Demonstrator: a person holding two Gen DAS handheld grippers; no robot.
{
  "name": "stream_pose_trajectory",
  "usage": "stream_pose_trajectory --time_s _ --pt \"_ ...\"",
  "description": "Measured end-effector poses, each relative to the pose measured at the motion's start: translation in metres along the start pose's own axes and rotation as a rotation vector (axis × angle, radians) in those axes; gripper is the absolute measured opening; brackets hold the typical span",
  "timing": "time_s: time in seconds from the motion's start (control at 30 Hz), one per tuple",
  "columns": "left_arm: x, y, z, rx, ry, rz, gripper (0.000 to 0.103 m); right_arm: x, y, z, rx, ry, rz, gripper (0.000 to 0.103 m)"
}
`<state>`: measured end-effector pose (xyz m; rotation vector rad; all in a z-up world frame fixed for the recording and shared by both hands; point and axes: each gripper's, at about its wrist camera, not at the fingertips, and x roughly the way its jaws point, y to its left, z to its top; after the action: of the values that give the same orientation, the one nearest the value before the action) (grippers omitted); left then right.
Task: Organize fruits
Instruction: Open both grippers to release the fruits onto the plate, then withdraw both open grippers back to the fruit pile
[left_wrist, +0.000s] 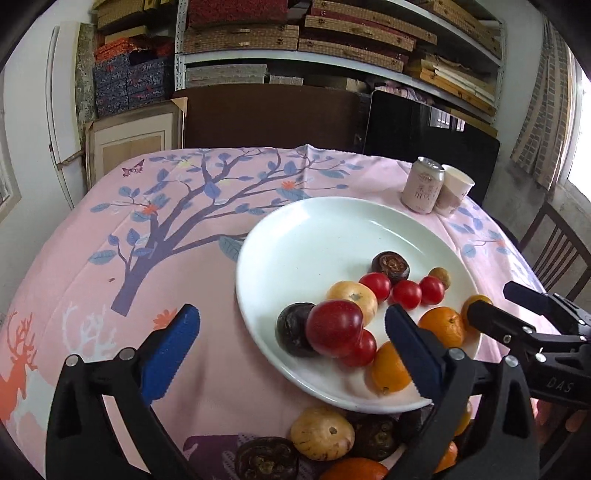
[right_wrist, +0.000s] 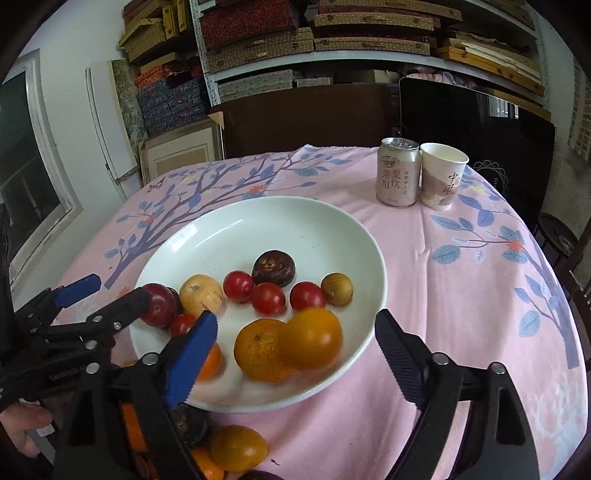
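A: Biggest first?
B: Pink tablecloth (right_wrist: 424, 295) with a tree print, white plate (right_wrist: 295, 221) in the middle of it.
A: Grippers?
B: Left gripper (left_wrist: 291, 343) jaws wide apart, nothing clamped; a red plum (left_wrist: 334, 326) sits between them on the plate's near side. Right gripper (right_wrist: 295, 347) also spread wide, an orange fruit (right_wrist: 312, 338) between the fingers, pads not touching it.
A: Other fruit?
B: On the plate: tangerine (right_wrist: 260, 349), yellow fruit (right_wrist: 201, 293), dark wrinkled fruit (right_wrist: 273, 271), cherry tomatoes (right_wrist: 267, 297). More fruit (left_wrist: 321, 432) on the cloth, just in front of the plate.
A: Far side?
B: Can (right_wrist: 398, 171) and paper cup (right_wrist: 441, 175), touching, well apart from the plate.
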<state>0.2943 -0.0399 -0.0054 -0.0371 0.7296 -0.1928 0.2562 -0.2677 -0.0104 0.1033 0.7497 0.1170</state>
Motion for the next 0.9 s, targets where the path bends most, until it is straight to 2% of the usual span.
stream_pose_trajectory --time_s 0.1,0.23,0.33,0.57,0.67,0.73,0.8,0.9 --pt "-0.012 0.013 -0.001 -0.051 0.013 -0.014 0.098 -0.009 -0.006 -0.003 0.024 0.002 -0.004 0.093" --pt "-0.031 0.018 -0.017 -0.004 0.006 0.025 0.098 -0.024 -0.013 -0.018 0.072 0.014 0.016 0.096" --pt "-0.046 0.022 -0.04 0.014 0.018 0.017 0.098 -0.035 -0.014 -0.041 0.086 0.033 0.031 0.096" --pt "-0.085 0.031 -0.101 0.002 0.057 -0.073 0.098 -0.052 0.012 -0.094 -0.04 0.119 0.039 0.096" --pt "-0.092 0.019 -0.119 0.069 0.08 -0.077 0.098 -0.049 0.011 -0.103 -0.086 0.134 -0.009 0.096" --pt "-0.093 0.007 -0.13 0.155 0.103 -0.081 0.098 -0.043 0.004 -0.104 -0.127 0.143 -0.097 0.098" --pt "-0.089 -0.004 -0.139 0.232 0.136 -0.081 0.098 -0.041 -0.005 -0.103 -0.106 0.152 -0.073 0.099" --pt "-0.081 -0.009 -0.139 0.247 0.176 -0.083 0.098 -0.036 0.002 -0.106 -0.137 0.214 -0.051 0.099"
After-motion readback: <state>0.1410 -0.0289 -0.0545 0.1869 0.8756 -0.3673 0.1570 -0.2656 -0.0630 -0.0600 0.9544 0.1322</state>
